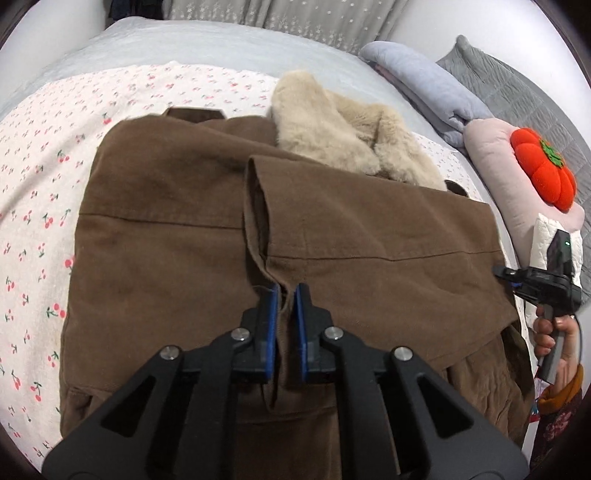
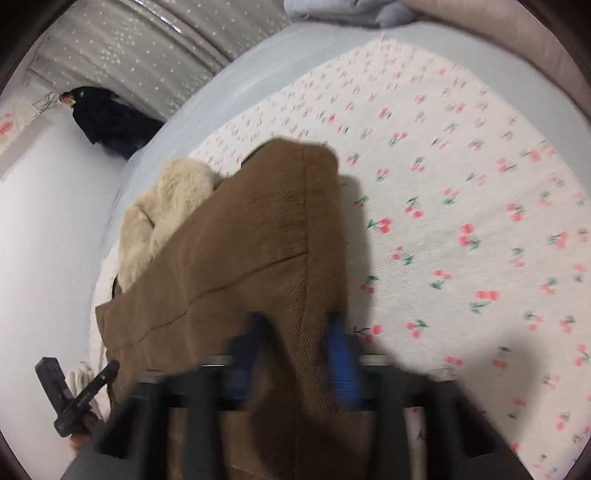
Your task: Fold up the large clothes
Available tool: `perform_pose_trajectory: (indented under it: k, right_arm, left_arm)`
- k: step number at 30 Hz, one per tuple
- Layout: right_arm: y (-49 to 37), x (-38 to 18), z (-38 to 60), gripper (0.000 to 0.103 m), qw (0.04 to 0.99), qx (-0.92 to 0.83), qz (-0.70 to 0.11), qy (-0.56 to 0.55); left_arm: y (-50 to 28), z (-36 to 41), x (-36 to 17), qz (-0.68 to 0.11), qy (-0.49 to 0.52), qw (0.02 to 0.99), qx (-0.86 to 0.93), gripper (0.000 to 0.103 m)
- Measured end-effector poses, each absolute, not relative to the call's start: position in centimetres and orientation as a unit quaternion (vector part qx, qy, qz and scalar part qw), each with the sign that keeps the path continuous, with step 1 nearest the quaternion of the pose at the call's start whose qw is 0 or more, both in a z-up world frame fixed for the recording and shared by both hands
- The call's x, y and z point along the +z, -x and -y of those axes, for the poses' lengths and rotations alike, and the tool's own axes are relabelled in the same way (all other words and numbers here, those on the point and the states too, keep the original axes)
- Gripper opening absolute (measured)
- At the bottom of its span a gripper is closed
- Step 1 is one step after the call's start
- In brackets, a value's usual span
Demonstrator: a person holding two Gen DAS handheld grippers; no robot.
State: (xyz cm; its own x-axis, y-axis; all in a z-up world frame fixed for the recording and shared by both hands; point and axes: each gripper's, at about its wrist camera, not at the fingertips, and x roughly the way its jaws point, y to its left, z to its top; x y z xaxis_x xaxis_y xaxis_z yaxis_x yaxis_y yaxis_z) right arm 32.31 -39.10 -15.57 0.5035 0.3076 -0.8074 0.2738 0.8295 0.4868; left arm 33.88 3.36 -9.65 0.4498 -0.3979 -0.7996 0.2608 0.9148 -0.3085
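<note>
Matt brown twill coat (image 1: 177,229), fluffy cream fur collar (image 1: 332,136)

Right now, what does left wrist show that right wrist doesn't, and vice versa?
Left wrist only: orange pumpkin cushion on a pink pillow, a grey quilted pillow, and the left tool pinching a fold of the brown coat.
Right wrist only: a dark garment beyond the bed edge, and the right tool, blurred, with brown coat fabric between its blue pads.
Both: the coat, its cream fur collar, the cherry-print sheet, the starred curtain.
</note>
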Motion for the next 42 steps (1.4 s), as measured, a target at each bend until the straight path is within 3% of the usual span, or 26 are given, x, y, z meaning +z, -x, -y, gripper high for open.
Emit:
perform_pose_trajectory:
  k: [4, 7, 10, 14, 17, 20, 24, 26, 31, 36, 42]
  right_arm:
    - [-32.3, -17.1, 41.4, 0.01, 0.807, -0.03, -0.483, -0.337]
    - [-32.4, -17.0, 40.7, 0.017, 0.815, -0.028, -0.489, -0.31]
    - [-32.0, -15.2, 40.0, 0.025, 0.83, -0.035, -0.485, -0.272]
    - [-31.9, -12.3, 40.6, 0.026, 0.865, -0.066, -0.435, -0.242]
    - [-32.9, -10.7, 39.4, 0.027, 0.891, -0.061, -0.392, -0.219]
    - [-35.6, -11.5, 37.9, 0.026, 0.896, -0.053, -0.399, -0.188]
    - [-38.3, -14.7, 36.9, 0.026, 0.879, -0.079, -0.446, -0.15]
    - [-39.0, -16.7, 37.1, 0.026, 0.868, -0.083, -0.466, -0.151]
    - [-39.0, -16.6, 37.2, 0.026, 0.87, -0.083, -0.465, -0.14]
    - [-35.0, -13.3, 36.1, 0.034, 0.88, -0.06, -0.455, -0.125]
    - [-30.2, -13.6, 34.8, 0.04, 0.878, -0.029, -0.466, -0.102]
  left_arm:
    - [-33.5, -3.1, -9.6, -0.471, 0.088, 0.848, -0.229, 0.009]
    - [-34.0, -2.0, -11.6, -0.504, 0.054, 0.839, -0.199, 0.01]
    - [-33.5, -2.1, -10.6, -0.488, 0.029, 0.854, -0.179, 0.022]
    - [-33.3, -2.4, -7.7, -0.427, 0.021, 0.891, -0.154, 0.049]
    - [-34.0, -0.9, -6.4, -0.383, -0.005, 0.911, -0.156, 0.05]
    - [-35.6, 1.0, -6.7, -0.374, -0.018, 0.91, -0.18, 0.05]
    - [-38.0, 2.9, -10.4, -0.411, -0.058, 0.892, -0.178, 0.051]
    - [-38.3, 2.6, -12.3, -0.418, -0.057, 0.887, -0.184, 0.06]
    - [-38.8, 1.6, -12.4, -0.427, -0.012, 0.884, -0.192, 0.063]
    - [-35.7, 1.0, -9.6, -0.42, -0.026, 0.888, -0.183, 0.063]
    - [-31.3, 0.3, -9.1, -0.417, -0.029, 0.884, -0.208, 0.064]
